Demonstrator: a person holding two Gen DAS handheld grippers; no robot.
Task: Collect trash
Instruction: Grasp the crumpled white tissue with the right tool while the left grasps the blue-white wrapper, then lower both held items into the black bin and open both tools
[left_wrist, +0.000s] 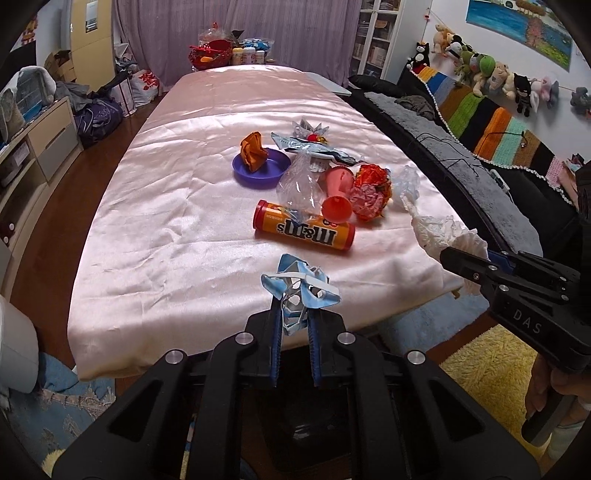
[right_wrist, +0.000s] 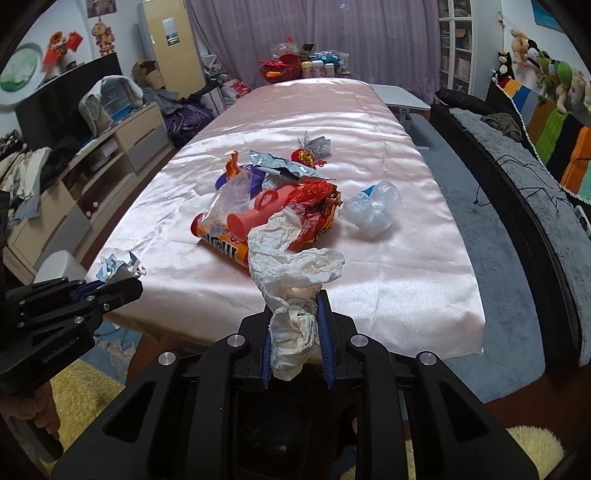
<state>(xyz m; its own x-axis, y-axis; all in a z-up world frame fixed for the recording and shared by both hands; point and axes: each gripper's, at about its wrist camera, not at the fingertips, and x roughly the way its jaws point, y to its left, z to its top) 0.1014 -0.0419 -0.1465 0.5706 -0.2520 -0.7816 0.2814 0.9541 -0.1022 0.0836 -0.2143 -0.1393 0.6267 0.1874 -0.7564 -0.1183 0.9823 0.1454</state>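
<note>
My left gripper (left_wrist: 293, 314) is shut on a crumpled blue face mask (left_wrist: 299, 286), held just above the near edge of the pink-clothed table (left_wrist: 166, 240). To its right, my right gripper (left_wrist: 465, 264) is shut on a crumpled white tissue (left_wrist: 439, 230). The right wrist view shows that tissue (right_wrist: 295, 258) pinched between the blue pads of the right gripper (right_wrist: 295, 310), with the left gripper (right_wrist: 122, 288) and mask (right_wrist: 116, 267) at the left. On the table lie an orange m&m's tube (left_wrist: 304, 229), a clear bag (left_wrist: 299, 184), a pink cup (left_wrist: 336, 199), a red foil wrapper (left_wrist: 371, 192) and a silver wrapper (left_wrist: 317, 147).
A purple bowl (left_wrist: 260, 170) holds an orange wrapper (left_wrist: 253, 149). Crumpled clear plastic (right_wrist: 371, 208) lies right of the pile. A black sofa with a grey blanket (left_wrist: 461, 147) runs along the right. A yellow rug (left_wrist: 487, 362) lies below, a cabinet (left_wrist: 44, 140) stands left, and bottles and bags (left_wrist: 229, 53) stand at the far end.
</note>
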